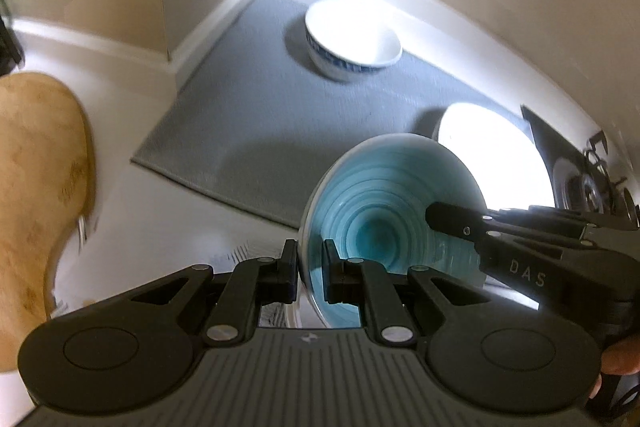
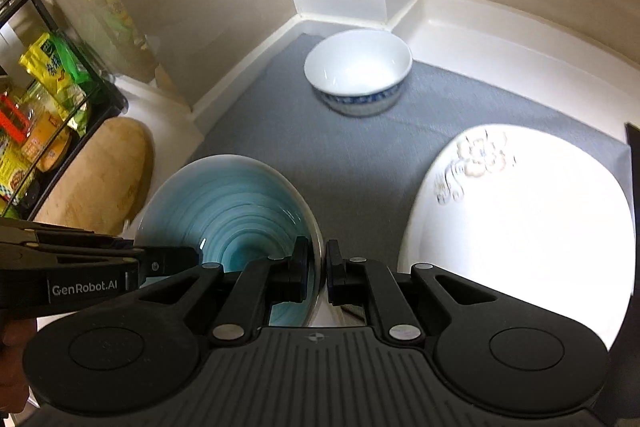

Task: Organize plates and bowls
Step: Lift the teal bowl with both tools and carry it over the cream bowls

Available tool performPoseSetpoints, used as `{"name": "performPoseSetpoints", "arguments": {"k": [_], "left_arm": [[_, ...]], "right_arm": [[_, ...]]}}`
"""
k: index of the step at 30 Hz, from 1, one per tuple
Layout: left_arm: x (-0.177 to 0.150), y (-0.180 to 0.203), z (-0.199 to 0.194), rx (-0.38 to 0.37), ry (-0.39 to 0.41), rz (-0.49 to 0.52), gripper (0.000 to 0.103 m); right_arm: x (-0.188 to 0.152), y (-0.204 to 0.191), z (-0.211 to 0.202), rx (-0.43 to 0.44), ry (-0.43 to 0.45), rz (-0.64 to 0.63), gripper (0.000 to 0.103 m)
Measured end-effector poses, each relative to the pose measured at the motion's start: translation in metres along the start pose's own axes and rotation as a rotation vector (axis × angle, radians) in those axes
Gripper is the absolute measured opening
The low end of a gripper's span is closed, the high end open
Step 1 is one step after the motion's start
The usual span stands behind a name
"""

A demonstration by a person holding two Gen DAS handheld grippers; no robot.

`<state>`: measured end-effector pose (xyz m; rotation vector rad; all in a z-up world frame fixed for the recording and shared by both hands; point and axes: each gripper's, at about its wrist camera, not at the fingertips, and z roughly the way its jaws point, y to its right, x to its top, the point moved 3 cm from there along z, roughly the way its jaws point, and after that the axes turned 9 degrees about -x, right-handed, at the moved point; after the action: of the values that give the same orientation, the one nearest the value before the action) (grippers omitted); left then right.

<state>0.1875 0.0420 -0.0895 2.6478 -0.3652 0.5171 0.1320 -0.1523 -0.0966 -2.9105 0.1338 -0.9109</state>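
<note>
Both grippers — left gripper (image 1: 311, 263), right gripper (image 2: 318, 267) — on teal bowl (image 1: 384, 203)

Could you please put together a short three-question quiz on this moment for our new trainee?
1. True or false: only one gripper grips the teal bowl.
2. Where does the white bowl with the blue band stand: A) on the grey mat, B) on the wooden board, C) on the white plate?
3. What decorates the white plate?

Key: 1. False: the left gripper and the right gripper each clamp its rim. 2. A. 3. A flower pattern.
</note>
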Motion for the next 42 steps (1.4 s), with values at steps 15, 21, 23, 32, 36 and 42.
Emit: {"name": "performPoseSetpoints", "arguments": {"k": [15, 21, 23, 32, 36, 42], "left_arm": [[-0.022, 0.004, 0.007, 0.006, -0.069, 0.024, 0.012], [-0.022, 0.003, 0.007, 0.005, -0.075, 0.030, 0.012], [-0.023, 0.002, 0.007, 0.005, -0.079, 0.033, 0.012], [-0.024, 0.002, 0.008, 0.002, -0.087, 0.029, 0.012], [-0.023, 0.002, 0.010, 0.000, -0.093, 0.024, 0.012], [-0.020, -0.003, 0.005, -0.007, -0.090, 0.007, 0.012]], "right_arm": [[-0.020, -0.005, -0.001, -0.041, -0.009, -0.028, 0.010], [-0.019, -0.009, 0.004, -0.044, -0.026, -0.032, 0.012], [-0.017, -0.010, 0.006, -0.040, -0.033, -0.033, 0.012], [-0.016, -0.006, 0.011, -0.057, -0.049, -0.052, 0.009], [-0.017, -0.005, 0.012, -0.052, -0.052, -0.055, 0.008], [-0.015, 0.004, 0.015, -0.013, -0.091, 0.018, 0.009]]}}
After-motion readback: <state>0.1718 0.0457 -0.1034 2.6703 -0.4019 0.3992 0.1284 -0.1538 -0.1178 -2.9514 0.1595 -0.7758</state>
